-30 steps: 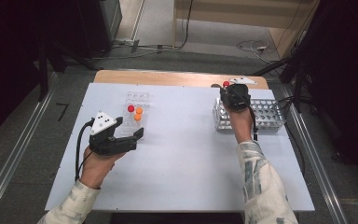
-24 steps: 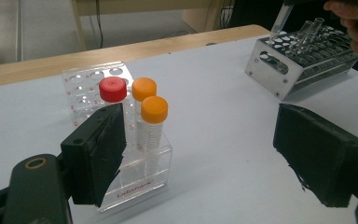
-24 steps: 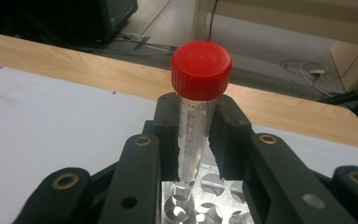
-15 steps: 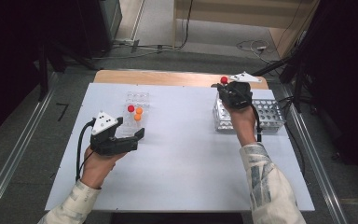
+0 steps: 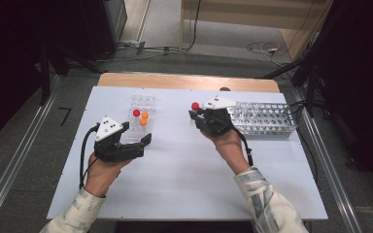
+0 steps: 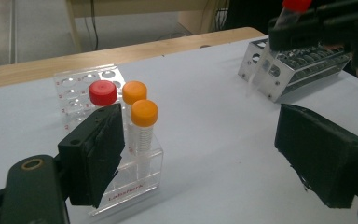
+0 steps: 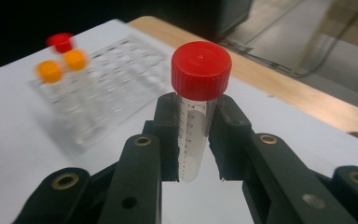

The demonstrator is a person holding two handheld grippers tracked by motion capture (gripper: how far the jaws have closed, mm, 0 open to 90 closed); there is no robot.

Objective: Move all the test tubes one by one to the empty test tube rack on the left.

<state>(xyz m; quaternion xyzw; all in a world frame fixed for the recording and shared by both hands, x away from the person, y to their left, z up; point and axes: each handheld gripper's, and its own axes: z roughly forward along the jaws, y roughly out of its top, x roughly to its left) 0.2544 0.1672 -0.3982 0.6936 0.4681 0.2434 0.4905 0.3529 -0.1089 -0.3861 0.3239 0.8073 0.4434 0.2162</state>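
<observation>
My right gripper [image 5: 197, 116] is shut on a clear tube with a red cap [image 7: 200, 70] and holds it upright above the white table, left of the metal rack [image 5: 267, 120]. Its cap [image 5: 194, 106] stands out over the jaws. To the left stands a clear plastic rack [image 5: 143, 104] with one red-capped tube [image 5: 136, 112] and two orange-capped tubes [image 5: 144, 118]. My left gripper [image 5: 144, 144] rests open just in front of that rack, nothing between its pads [image 6: 93, 154]. In the left gripper view the red-capped tube [image 6: 103, 93] and the orange ones [image 6: 144, 113] rise behind the left pad.
The metal rack [image 6: 284, 70] has several empty holes and sits at the table's right back. A wooden strip [image 5: 189, 81] runs along the far edge. Bare white tabletop [image 5: 184, 174] lies between and in front of both hands.
The right gripper has carried the red-capped tube leftward, away from the metal rack toward the table's middle. The left gripper has stayed where it was, still open.
</observation>
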